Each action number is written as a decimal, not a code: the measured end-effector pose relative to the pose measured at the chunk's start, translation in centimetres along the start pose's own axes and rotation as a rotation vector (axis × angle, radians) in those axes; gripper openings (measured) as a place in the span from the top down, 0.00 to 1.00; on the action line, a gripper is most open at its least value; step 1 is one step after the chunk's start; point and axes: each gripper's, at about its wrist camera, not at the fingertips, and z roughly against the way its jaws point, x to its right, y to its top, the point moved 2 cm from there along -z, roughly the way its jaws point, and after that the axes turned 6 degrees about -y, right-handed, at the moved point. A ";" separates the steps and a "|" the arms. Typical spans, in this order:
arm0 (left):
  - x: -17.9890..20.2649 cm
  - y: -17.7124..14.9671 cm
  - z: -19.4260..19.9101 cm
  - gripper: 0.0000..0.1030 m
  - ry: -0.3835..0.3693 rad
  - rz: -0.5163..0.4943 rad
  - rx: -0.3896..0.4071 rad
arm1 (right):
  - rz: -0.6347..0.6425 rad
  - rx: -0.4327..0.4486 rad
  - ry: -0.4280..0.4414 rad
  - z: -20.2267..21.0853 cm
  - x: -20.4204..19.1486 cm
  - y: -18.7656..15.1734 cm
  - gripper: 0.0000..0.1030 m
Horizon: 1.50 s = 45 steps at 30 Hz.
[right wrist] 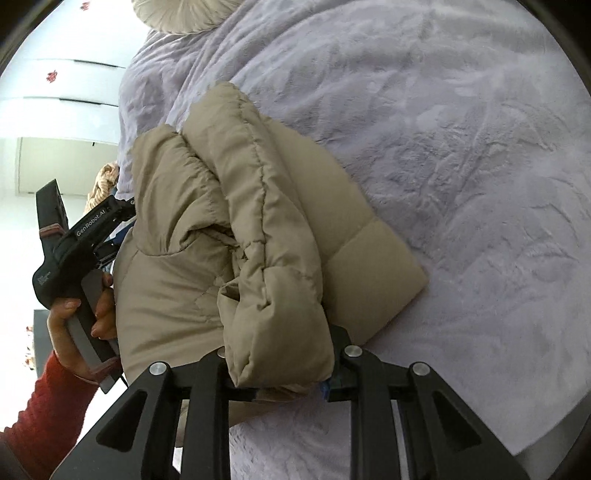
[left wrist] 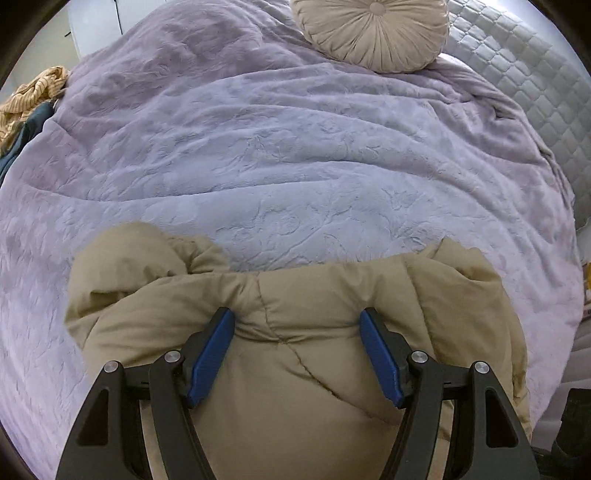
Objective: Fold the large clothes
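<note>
Right gripper (right wrist: 277, 373) clamps jacket (right wrist: 258, 229) sleeve; fingertips hidden under fabric.

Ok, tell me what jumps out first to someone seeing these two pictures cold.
A puffy tan jacket bundled on a lilac plush blanket, in the foreground of both views. The right tool is clamped on a padded fold of it; the left tool stands open, its blue pads astride the jacket. A round pleated cushion lies at the far end.
</note>
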 end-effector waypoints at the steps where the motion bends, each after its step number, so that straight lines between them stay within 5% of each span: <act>1: 0.0 0.1 -0.2 0.31 0.002 0.002 -0.003 | -0.013 -0.009 0.010 -0.2 0.3 0.2 0.77; 5: 0.1 0.1 -0.8 0.31 0.016 -0.007 -0.010 | -0.034 -0.019 -0.009 1.9 0.3 0.3 0.76; 11: -0.1 0.0 -0.9 0.31 0.016 -0.005 -0.008 | 0.122 0.184 -0.132 9.8 -2.4 0.7 0.76; 14: -0.1 0.0 -0.9 0.30 0.022 -0.008 -0.007 | 0.201 0.249 -0.126 11.6 -5.1 1.8 0.76; 22: -0.3 0.0 0.3 0.30 0.043 0.003 -0.005 | 0.463 0.118 -0.198 4.5 -10.2 1.2 0.76; 33: -5.5 -4.8 11.3 0.30 0.022 0.129 0.073 | 0.377 0.005 -0.248 0.0 -7.1 1.2 0.76; 45: -8.1 -11.5 12.0 0.30 0.000 0.269 -0.031 | 0.394 -0.039 -0.289 0.2 -9.5 1.7 0.73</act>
